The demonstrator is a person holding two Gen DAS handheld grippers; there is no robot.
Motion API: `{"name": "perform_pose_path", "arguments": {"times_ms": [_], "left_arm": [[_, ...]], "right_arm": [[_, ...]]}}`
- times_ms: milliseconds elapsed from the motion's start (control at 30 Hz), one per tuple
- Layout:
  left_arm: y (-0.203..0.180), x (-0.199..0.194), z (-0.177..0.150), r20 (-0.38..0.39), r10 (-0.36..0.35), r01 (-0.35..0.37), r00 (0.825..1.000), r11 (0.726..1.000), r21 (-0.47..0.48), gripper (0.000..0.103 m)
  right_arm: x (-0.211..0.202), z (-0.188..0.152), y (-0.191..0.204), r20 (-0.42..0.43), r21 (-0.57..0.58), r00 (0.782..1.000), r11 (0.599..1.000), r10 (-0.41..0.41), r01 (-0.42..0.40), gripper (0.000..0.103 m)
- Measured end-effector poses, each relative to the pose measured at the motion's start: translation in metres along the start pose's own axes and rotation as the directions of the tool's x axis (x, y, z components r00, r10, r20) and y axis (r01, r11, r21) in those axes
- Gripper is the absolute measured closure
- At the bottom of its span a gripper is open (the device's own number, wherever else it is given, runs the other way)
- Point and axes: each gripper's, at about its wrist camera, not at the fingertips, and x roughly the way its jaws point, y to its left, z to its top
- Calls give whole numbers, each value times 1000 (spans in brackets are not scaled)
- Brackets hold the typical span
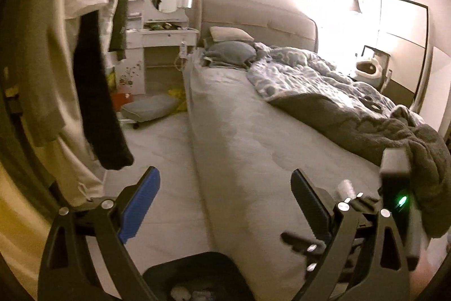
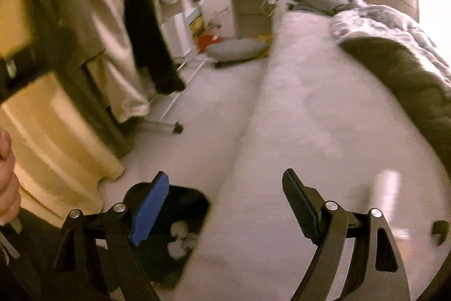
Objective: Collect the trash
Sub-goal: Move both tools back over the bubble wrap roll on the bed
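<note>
Both grippers spread wide and empty: left gripper [image 1: 225, 205], right gripper [image 2: 225, 205]. The black bin [image 2: 180, 216], white crumpled trash [image 2: 180, 239] inside, sits on the floor tight against the bed [image 2: 310, 131], just beneath the right gripper's blue finger, so right looks nearer.

Black left gripper [image 1: 224, 205], right gripper [image 2: 225, 205]; blue ribbed pads, silver screws.
</note>
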Motion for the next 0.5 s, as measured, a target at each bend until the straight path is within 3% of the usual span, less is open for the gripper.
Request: {"name": "perform_pose_path", "arguments": {"times_ms": [233,500], "left_arm": [[-37,21,-2,-43,-58,59,997,998,32,7],[-75,51,7,-75,-111,116,991,991,72,7]], "right_arm": [[-34,3,-60,61,89,994,992,-94,88,19],[-56,-4,-104,75,153,979,973,-187,174,19]]}}
